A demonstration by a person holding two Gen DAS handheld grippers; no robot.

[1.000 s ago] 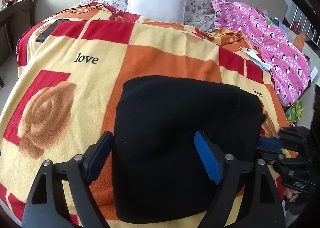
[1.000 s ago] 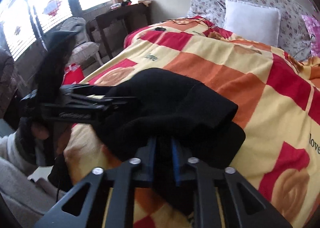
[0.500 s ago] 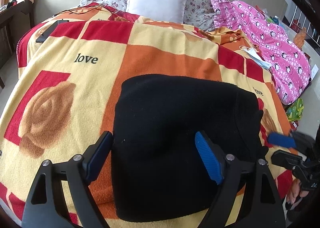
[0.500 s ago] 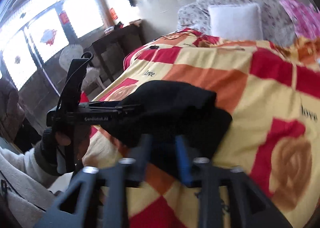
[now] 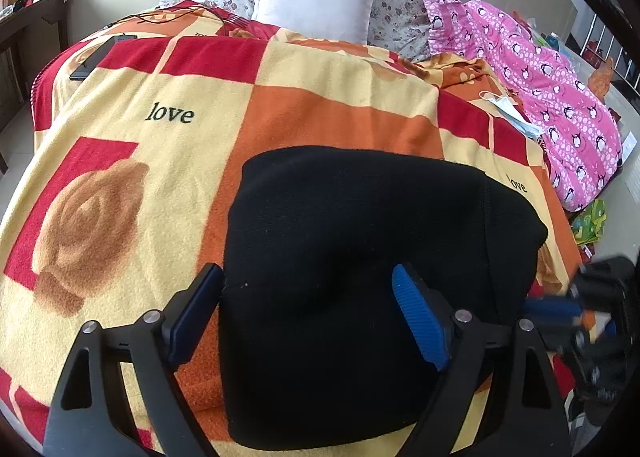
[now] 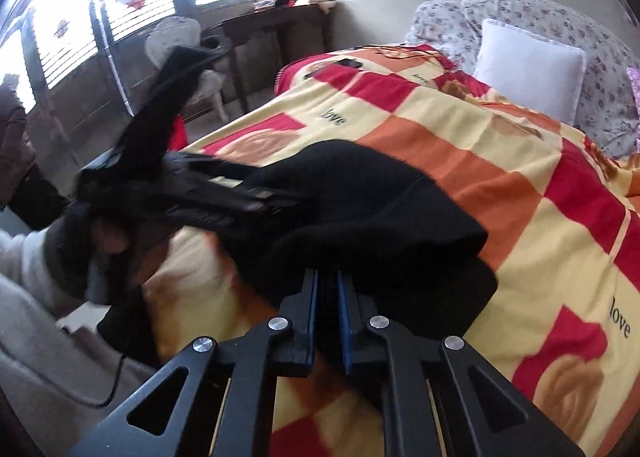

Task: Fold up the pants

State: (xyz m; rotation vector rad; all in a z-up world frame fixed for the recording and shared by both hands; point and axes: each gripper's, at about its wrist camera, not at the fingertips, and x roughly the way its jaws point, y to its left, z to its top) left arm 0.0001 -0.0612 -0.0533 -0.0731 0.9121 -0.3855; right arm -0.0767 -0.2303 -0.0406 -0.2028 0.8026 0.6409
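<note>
Left wrist view: black pants [image 5: 352, 281] are seen lying on the patterned blanket [image 5: 132, 161] of the bed, already reduced to a compact, roughly rectangular bundle with rounded corners. The left tongs [image 5: 308, 309] are held wide apart, one blue pad at the bundle's left edge, the other over the cloth; nothing is gripped between them. The right tongs [image 5: 560, 309] are glimpsed at the bundle's right edge, blurred, so their state cannot be told from here. A white pillow [image 5: 316, 1], a pink penguin-print garment [image 5: 536, 69] and a face mask [image 5: 508, 109] are noted further off, well apart from the pants.

Right wrist view: the right tongs [image 6: 328, 297] are nearly closed, with black cloth pinched between the blue pads at the near edge of the pants [image 6: 360, 209]. At least two stacked layers are visible at that edge, the upper one overhanging the lower. The left tongs [image 6: 224, 201] are seen from the side over the far edge, blurred, held by a gloved hand [image 6: 84, 241].

Progress, as judged: the main folds appear done, since the pants are already a short thick stack. What is left is judged to be a last fold or a tidy-up of the right edge, then release by the right tongs. Edges look uneven on the right side; some squaring may be needed.
</note>
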